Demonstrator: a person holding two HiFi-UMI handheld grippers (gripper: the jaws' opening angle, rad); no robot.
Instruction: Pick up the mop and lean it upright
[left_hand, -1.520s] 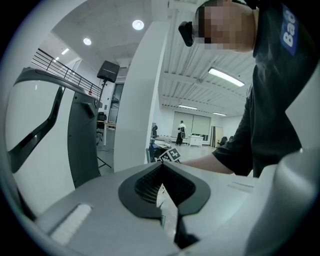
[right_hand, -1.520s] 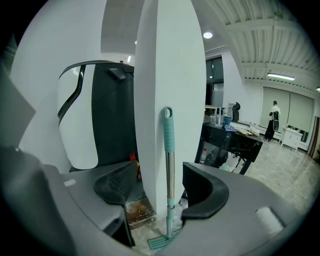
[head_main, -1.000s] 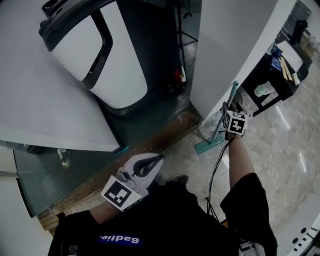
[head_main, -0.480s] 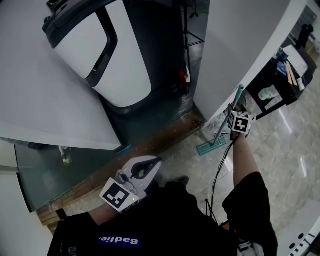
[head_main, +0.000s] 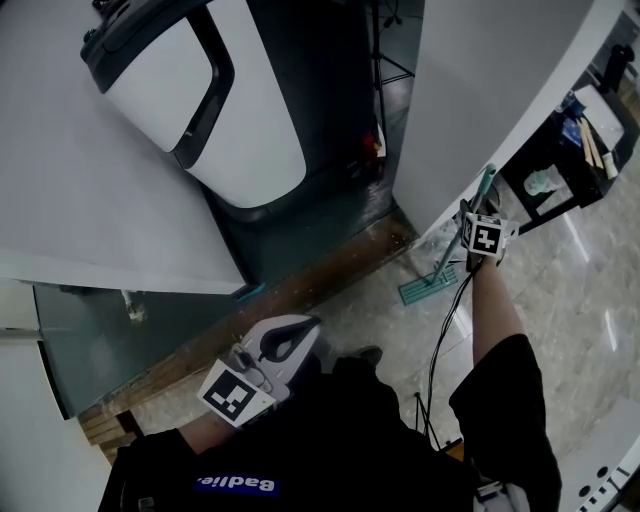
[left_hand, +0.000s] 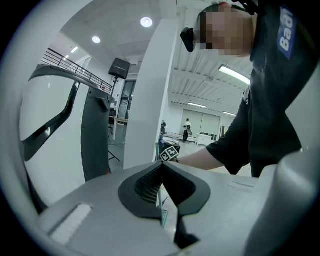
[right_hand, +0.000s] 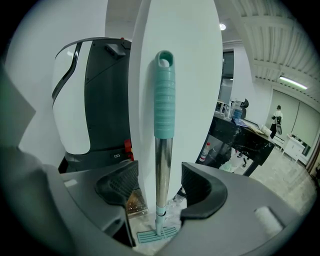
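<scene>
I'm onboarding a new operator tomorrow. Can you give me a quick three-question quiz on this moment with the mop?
1. True or false: the mop is lying down.
2. The right gripper has its fingers: A) clamped on the shaft, B) apart with the shaft between them, C) far from the mop.
3. Is the left gripper open or shut?
Key: 1 false, it stands upright against the white pillar. 2 B. 3 shut, holding nothing.

mop (right_hand: 163, 150): frame centre, upright before the pillar (right_hand: 192, 75), head down on the floor (head_main: 570, 310)
right gripper (right_hand: 162, 187): jaws flank the mop handle, clear of it
machine (head_main: 240, 110): upper left, left of pillar
left gripper (head_main: 285, 340): lower centre, well apart from mop
</scene>
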